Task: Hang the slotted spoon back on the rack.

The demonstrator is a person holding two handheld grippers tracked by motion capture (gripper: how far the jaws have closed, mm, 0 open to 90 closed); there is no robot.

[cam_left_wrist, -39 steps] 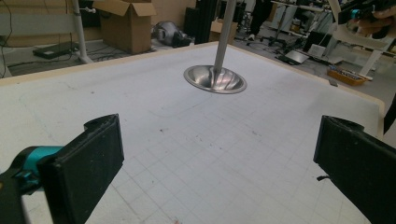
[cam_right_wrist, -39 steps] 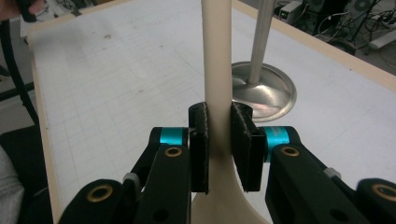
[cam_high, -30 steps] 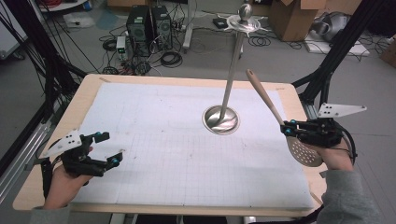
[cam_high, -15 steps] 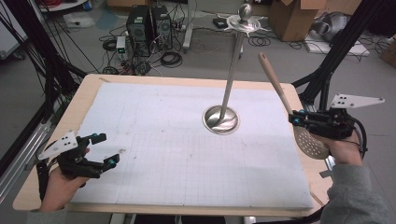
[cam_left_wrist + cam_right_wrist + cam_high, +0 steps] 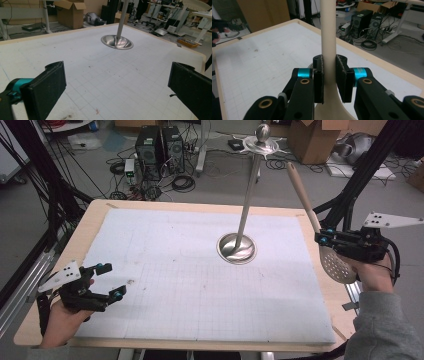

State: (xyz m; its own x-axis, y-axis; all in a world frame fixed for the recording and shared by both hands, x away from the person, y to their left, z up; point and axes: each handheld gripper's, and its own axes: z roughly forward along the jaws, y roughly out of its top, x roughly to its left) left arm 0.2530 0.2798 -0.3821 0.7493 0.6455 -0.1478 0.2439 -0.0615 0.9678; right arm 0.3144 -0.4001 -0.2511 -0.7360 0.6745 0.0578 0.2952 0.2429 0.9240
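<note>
Right gripper [image 5: 320, 239]: jaws clenched on spatula [image 5: 334, 262] handle, at desk's [image 5: 90, 227] 3 o'clock.
Left gripper [image 5: 111, 280]: jaws released, at 8 o'clock.

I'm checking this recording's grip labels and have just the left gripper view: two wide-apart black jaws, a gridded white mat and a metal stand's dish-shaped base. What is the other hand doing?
Observer: The right gripper is shut on a pale wooden slotted spatula, holding it up at the table's right edge.
Operator: Where on the spatula does it grip?
Observer: On the handle just above the blade; in the right gripper view the black pads press both sides of the handle.
Operator: How is the spatula oriented?
Observer: Handle tilted up and away, perforated blade hanging low by the hand.
Operator: What tops my metal stand?
Observer: The silver metal stand ends in a ring of hooks under a ball knob.
</note>
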